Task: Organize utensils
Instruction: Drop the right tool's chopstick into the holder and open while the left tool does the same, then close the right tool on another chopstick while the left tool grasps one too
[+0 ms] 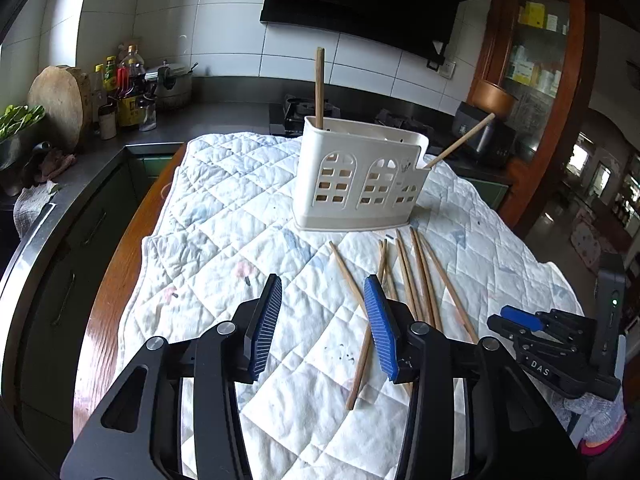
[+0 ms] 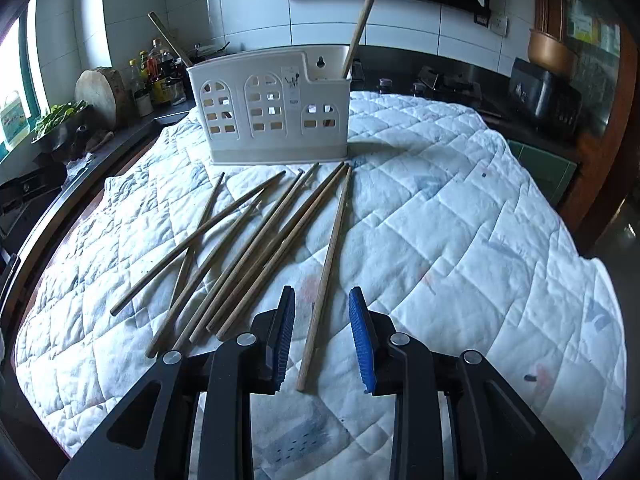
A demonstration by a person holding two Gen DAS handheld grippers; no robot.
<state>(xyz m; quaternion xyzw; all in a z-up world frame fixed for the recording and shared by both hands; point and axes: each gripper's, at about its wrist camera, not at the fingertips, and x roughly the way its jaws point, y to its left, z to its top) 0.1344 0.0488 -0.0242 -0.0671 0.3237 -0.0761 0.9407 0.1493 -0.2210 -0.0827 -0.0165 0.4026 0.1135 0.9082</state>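
A cream plastic utensil holder [image 1: 360, 176] [image 2: 272, 108] stands upright on the quilted cloth. One chopstick [image 1: 319, 88] stands in its left end and another [image 1: 460, 142] leans out of its right end. Several loose wooden chopsticks [image 1: 420, 276] [image 2: 248, 248] lie fanned on the cloth in front of it. My left gripper [image 1: 323, 284] is open above the cloth, just left of the pile, with nothing between its pads. My right gripper [image 2: 322, 292] is open low over the cloth. The near end of the rightmost chopstick [image 2: 326, 264] lies between its fingers, untouched by the pads.
The white quilted cloth [image 1: 224, 216] covers a wooden table [image 1: 120, 280]. A dark counter at the left carries bottles [image 1: 128, 80] and a round chopping block [image 1: 60, 100]. A stove [image 1: 308, 108] sits behind the holder, with a black appliance [image 2: 544, 96] and a wooden cabinet [image 1: 540, 60] at the right.
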